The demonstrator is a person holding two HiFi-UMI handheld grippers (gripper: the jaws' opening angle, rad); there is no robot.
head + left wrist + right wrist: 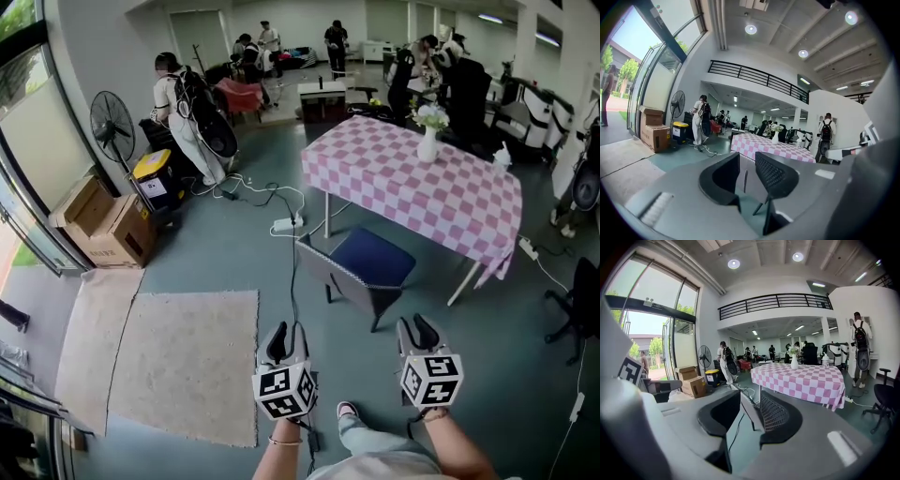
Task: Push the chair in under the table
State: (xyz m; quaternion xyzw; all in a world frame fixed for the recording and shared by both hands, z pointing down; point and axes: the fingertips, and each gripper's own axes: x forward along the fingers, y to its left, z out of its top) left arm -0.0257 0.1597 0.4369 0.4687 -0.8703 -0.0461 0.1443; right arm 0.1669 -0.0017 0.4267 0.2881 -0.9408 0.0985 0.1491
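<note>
Chair out from table; both grippers empty, short of it.
Chair [367, 269] sits at near edge of table [394, 183], backrest toward the person. Looks rigid, fairly light; prob. slides on the smooth floor if pushed at backrest top, both sides. Left gripper [286, 334] & right gripper [419, 328]: jaws apart, nothing held, near the backrest w/o touching.

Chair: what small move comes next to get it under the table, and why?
Probably carry both grippers forward to the backrest. The left gripper and right gripper are open, empty and short of the chair, which stands pulled out from the table, back toward them.
</note>
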